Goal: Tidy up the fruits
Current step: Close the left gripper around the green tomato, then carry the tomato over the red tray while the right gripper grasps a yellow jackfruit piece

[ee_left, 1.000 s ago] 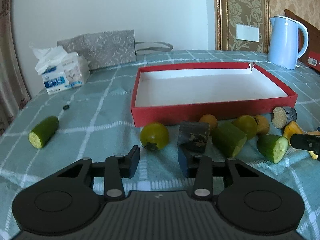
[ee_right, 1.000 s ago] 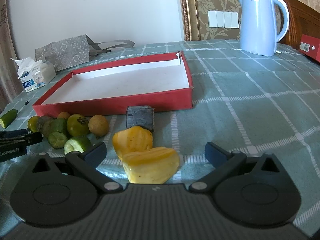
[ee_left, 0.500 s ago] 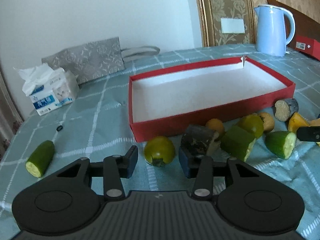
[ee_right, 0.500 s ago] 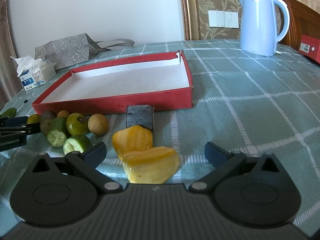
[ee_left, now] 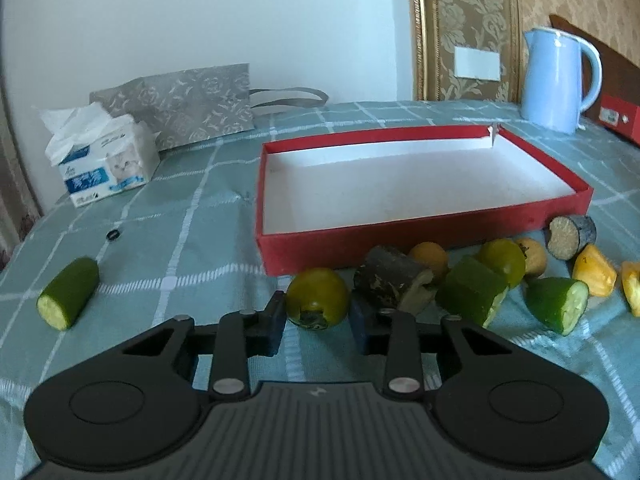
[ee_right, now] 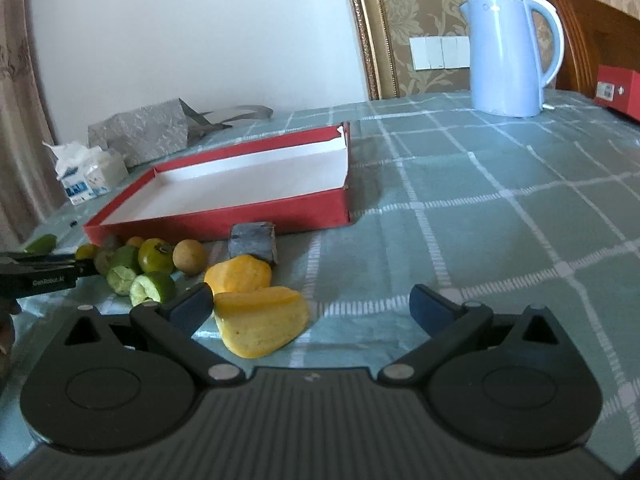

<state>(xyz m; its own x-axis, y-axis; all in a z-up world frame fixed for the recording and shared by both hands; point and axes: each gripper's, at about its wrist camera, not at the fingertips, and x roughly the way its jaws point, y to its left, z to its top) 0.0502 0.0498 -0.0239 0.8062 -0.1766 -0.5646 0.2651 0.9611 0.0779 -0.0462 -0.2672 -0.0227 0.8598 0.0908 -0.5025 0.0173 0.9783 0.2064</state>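
Note:
A red tray (ee_left: 424,236) with a white floor lies on the teal checked tablecloth; it also shows in the right wrist view (ee_right: 224,224). Fruit pieces lie in a row along its near wall. My left gripper (ee_left: 318,322) is open, its fingers on either side of a round green fruit (ee_left: 318,298), with small gaps showing. A dark chunk (ee_left: 390,276) lies just right of it. My right gripper (ee_right: 310,306) is open wide over two yellow pieces (ee_right: 262,320). A lone cucumber piece (ee_left: 68,292) lies far left.
A blue kettle (ee_right: 510,52) stands at the back right beside a red box (ee_right: 618,88). A tissue pack (ee_left: 98,160) and a grey bag (ee_left: 184,104) sit at the back left. Cucumber chunks (ee_left: 558,304), small orange fruits and a dark slice (ee_left: 570,232) lie along the tray.
My left gripper has moved forward and right, so the round green fruit now sits between its fingers. The right gripper has barely moved.

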